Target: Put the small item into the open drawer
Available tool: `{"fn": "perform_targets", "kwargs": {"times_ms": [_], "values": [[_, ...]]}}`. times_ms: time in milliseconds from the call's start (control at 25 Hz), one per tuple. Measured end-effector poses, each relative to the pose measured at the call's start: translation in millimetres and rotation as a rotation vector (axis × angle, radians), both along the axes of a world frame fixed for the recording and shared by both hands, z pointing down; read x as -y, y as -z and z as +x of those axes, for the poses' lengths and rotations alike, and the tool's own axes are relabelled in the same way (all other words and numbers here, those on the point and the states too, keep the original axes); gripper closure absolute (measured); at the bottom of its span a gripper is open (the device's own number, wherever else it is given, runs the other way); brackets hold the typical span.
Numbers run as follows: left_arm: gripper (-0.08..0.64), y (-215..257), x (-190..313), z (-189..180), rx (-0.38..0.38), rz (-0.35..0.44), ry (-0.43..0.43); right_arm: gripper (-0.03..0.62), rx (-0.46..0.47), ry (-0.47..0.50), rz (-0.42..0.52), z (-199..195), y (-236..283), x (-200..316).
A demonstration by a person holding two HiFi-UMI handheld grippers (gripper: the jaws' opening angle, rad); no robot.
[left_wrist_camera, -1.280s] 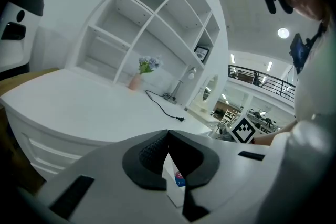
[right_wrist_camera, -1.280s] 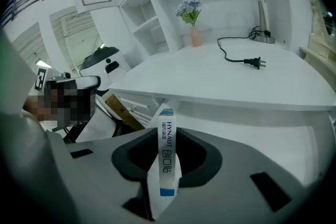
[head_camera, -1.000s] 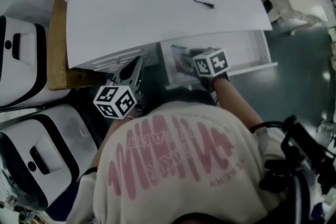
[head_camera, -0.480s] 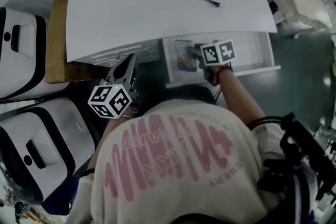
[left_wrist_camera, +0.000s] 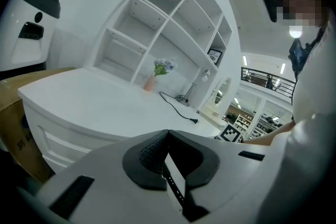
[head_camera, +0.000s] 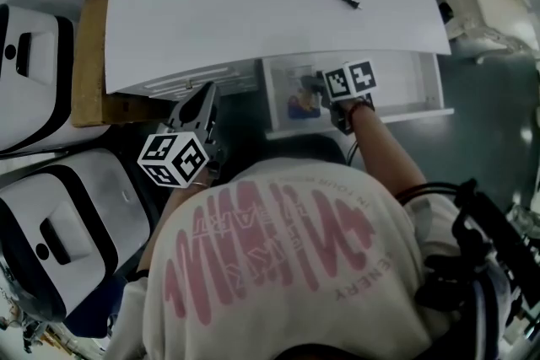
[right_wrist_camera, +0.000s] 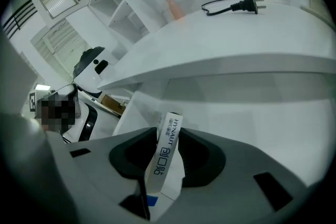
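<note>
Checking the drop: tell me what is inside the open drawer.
A small box sits at the drawer's left end, between the right tongs' opening jaws. The floor beneath them is covered.

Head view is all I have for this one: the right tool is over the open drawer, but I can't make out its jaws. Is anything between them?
Observer: Yes. In the right gripper view a slim white box printed HYNAUT stands on end between the jaws of the right tool, which are opening.
Operator: Is it gripped?
Observer: It doesn't look so. The box leans toward one pad with a sliver of space at the other, so it seems loose.
Operator: And the left tool?
Observer: The left gripper view shows the left tool with its jaws together and nothing between them, pointing across the desk top.
</note>
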State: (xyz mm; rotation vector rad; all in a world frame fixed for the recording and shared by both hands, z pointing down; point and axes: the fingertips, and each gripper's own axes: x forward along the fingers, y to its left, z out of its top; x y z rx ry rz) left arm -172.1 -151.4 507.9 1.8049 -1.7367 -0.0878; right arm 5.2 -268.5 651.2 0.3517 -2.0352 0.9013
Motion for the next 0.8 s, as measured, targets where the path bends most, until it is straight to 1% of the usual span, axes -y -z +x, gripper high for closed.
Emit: {"fn": "perform_targets", "kwargs": {"times_ms": [400, 800], "values": [[0.531, -4.6, -0.3, -1.5, 0.001, -0.008, 0.024, 0.442, -0.023, 0.046, -0.034, -4.1, -15.9, -5.5], [0.531, -7.7, 0.6, -1.1, -0.002, -0.015, 0.037, 0.403, -0.066, 0.034, -0.058, 4.0, -30.2, -2.7]]}}
